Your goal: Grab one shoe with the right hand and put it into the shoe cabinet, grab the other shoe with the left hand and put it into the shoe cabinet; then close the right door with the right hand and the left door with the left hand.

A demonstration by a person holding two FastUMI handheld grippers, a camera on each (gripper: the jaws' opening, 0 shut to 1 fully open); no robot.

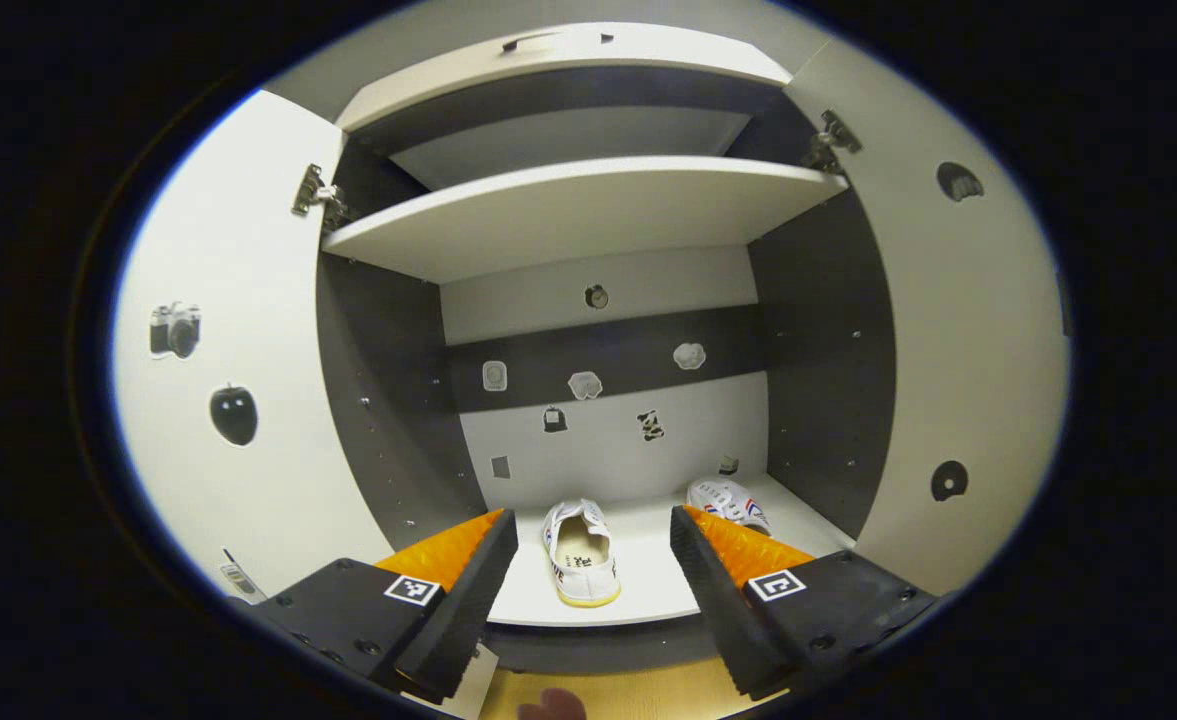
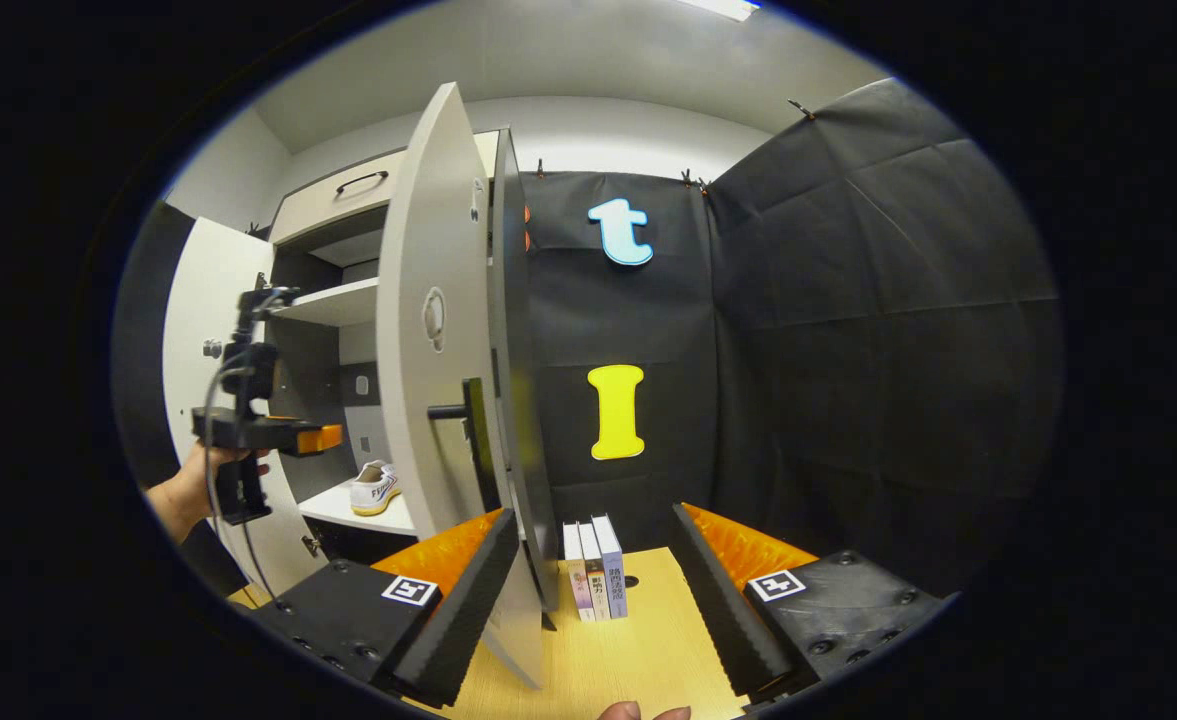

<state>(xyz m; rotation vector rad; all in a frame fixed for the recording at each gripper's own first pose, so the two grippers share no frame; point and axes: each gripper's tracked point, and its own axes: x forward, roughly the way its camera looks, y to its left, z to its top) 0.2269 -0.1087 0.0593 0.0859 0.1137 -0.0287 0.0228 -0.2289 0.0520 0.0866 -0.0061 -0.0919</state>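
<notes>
Both hand-held grippers (image 1: 593,570) (image 2: 588,570) agape, empty; two shoes (image 1: 580,552) (image 1: 729,501) in cabinet (image 1: 588,200).

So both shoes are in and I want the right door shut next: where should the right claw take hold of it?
Probably at the dark bar handle on the right door. It sticks out from the outer face, so come at it from that outer side. The right claw, open, sits near the door's free edge.

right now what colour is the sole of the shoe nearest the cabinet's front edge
Yellowish, under a white upper; the shoe shows best in the left gripper view.
</notes>
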